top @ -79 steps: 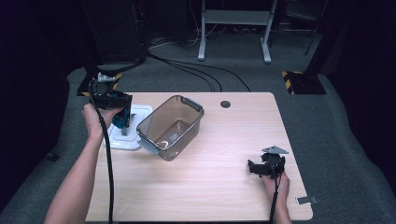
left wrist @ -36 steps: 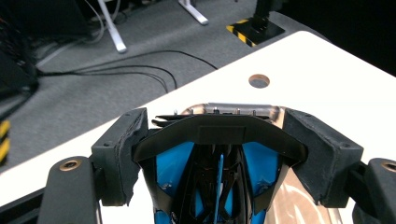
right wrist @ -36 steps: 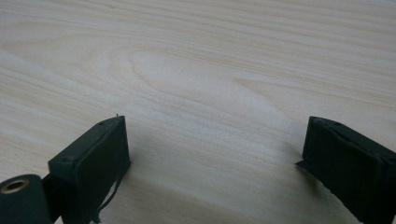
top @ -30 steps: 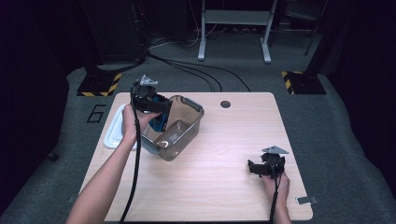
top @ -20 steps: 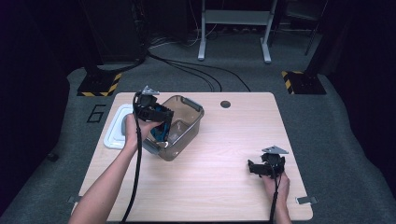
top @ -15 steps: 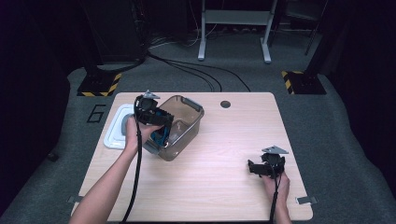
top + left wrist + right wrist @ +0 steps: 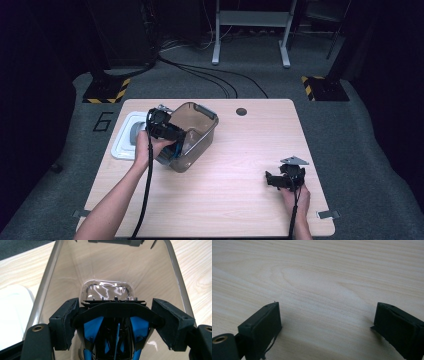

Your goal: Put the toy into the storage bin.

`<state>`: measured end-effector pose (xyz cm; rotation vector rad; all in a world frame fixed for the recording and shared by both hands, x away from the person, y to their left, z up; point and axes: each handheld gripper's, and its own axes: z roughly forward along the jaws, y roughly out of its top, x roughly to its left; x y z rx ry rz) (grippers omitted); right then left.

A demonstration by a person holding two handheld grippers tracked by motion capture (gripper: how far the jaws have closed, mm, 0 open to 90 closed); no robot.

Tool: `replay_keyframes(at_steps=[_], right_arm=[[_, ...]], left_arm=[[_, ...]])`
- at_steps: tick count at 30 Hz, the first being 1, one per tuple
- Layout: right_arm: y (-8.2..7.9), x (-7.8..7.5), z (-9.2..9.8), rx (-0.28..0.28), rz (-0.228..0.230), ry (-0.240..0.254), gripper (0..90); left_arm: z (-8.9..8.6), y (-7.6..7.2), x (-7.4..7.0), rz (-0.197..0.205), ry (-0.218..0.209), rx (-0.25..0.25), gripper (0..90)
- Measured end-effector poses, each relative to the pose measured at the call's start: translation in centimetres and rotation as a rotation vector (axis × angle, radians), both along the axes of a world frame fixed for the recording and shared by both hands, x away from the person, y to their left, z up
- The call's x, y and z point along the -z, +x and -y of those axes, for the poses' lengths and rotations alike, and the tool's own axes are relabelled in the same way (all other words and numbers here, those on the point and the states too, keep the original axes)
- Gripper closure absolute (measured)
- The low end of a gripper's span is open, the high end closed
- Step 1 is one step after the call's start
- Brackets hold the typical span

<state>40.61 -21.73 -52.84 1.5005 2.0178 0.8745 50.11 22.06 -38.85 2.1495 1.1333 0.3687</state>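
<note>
While clamped between the left gripper's (image 7: 117,315) pads, a black-and-blue plastic piece (image 7: 115,327) hangs inside the mouth of a clear brownish bin (image 7: 196,131), above its glossy bottom. Tilted, that bin, open top leaning toward the left hand (image 7: 150,147), near the table's left side. Just behind hand and bin, flat on the wood: a white lid (image 7: 124,142) with a grey patch on it. Over by the near right corner, well apart from all this, the right gripper (image 7: 325,322), jaws spread wide with nothing between them, low over bare boards. Underneath everything, a pale wood-grain table (image 7: 235,200) with a dark round grommet (image 7: 241,111) near its far edge. Around it, grey carpet, marked with a 6 (image 7: 103,121) at the left. Further back, black cables (image 7: 210,75) across the floor, yellow-and-black striped blocks (image 7: 106,91) at either side, metal frame legs (image 7: 250,30) in the dim background.
</note>
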Motion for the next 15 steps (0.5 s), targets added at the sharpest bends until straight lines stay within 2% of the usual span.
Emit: replay_keyframes(at_steps=[15], right_arm=[[0.0, 0.0, 0.0, 0.000, 0.001, 0.001, 6.3]], left_arm=[[0.0, -0.4, 1.1, -0.047, 0.029, 0.007, 25.0]])
